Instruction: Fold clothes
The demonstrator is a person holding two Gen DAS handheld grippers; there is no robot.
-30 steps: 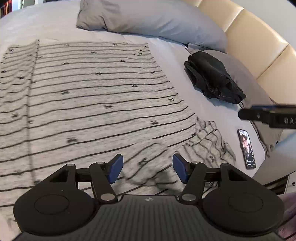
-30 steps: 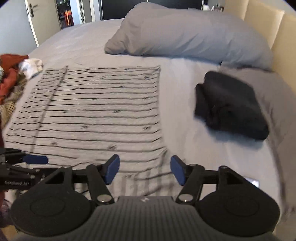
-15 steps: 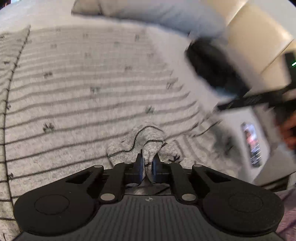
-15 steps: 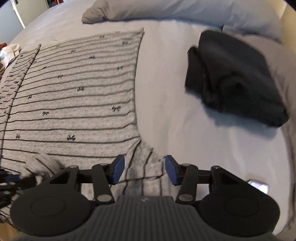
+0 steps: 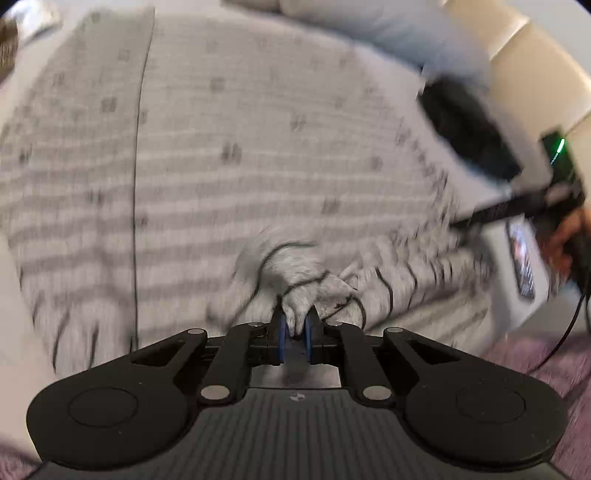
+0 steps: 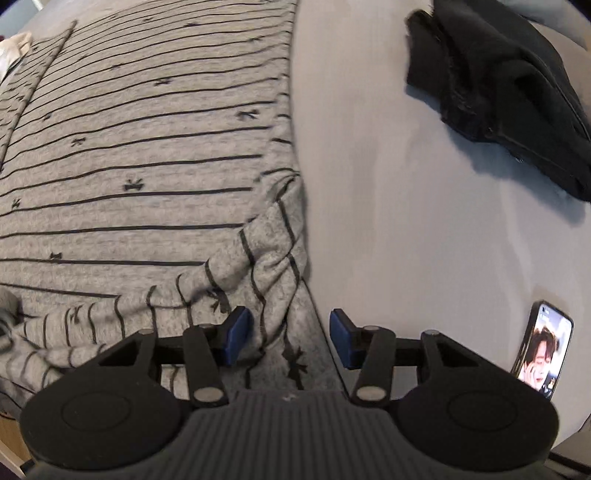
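We saw a grey striped garment [image 6: 140, 155] spread flat on the bed sheet [image 6: 388, 184], with thin dark lines and small bow marks on it. The left gripper [image 5: 294, 328] pointed steeply down at the near edge of this garment. Its blue pads [image 5: 282, 334] were almost together and pinched a bunched fold of the grey cloth, which rose from between them in a small crumpled heap. The left wrist picture was blurred, so we could not read finer details of the fold. The jaws had opened a very little in the last half second, yet the cloth was clearly between the pads and pressed by them.

The right gripper [image 6: 286, 334] also pointed down, at the near right corner of the garment, where a sleeve lay wrinkled and turned over the body part. Its blue fingers [image 6: 236, 330] stood apart, about half spread. The edge of the sleeve cloth lay between them, but the pads did not press on it. In the left wrist view we saw a hand [image 5: 569, 240] around the right tool.

A folded black garment [image 6: 509, 85] lay on the sheet to the far right, well apart from the striped one. A phone [image 6: 543, 350] with a lit screen rested near the right edge of the bed. A grey pillow [image 5: 388, 33] lay beyond the garment, beside a cream padded headboard [image 5: 532, 70].
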